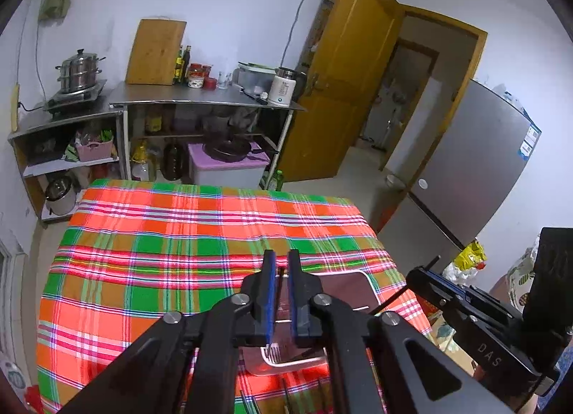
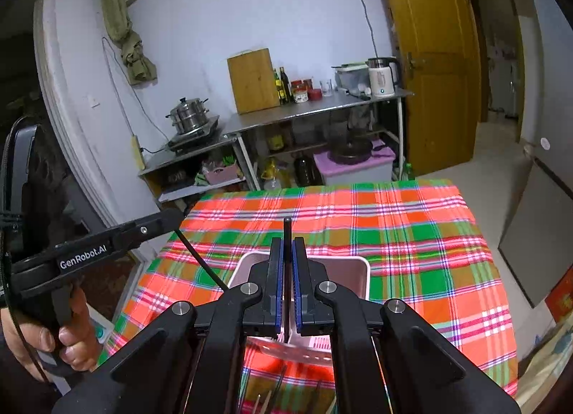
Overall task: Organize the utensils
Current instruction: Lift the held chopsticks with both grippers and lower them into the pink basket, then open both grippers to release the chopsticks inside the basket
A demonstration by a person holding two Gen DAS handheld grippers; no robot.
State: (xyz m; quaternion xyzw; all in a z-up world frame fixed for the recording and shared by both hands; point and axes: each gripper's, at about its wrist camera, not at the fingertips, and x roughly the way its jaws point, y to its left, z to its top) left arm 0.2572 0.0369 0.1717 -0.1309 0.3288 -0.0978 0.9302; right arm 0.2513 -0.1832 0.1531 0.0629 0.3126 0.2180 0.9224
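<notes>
A pink basket (image 1: 361, 288) (image 2: 358, 267) stands on the plaid tablecloth (image 1: 179, 253) (image 2: 412, 235), right under both grippers. My right gripper (image 2: 287, 271) (image 1: 417, 272) is shut on a black chopstick (image 2: 287, 226) that stands upright between its blue pads. My left gripper (image 1: 282, 271) (image 2: 175, 215) has a thin black chopstick (image 2: 200, 260) between its jaws, slanting down towards the basket. Its pads stand slightly apart around the stick. A metal utensil (image 1: 286, 360) (image 2: 286, 346) lies at the basket's near end. More utensils (image 2: 275, 392) lie on the cloth in front.
A person's hand (image 2: 71, 346) holds the left gripper's handle. Beyond the table is a steel counter (image 1: 200, 95) with a kettle (image 1: 283, 86), a cutting board and a steamer pot. A fridge (image 1: 476, 170) stands right of the table, by an open door (image 1: 343, 74).
</notes>
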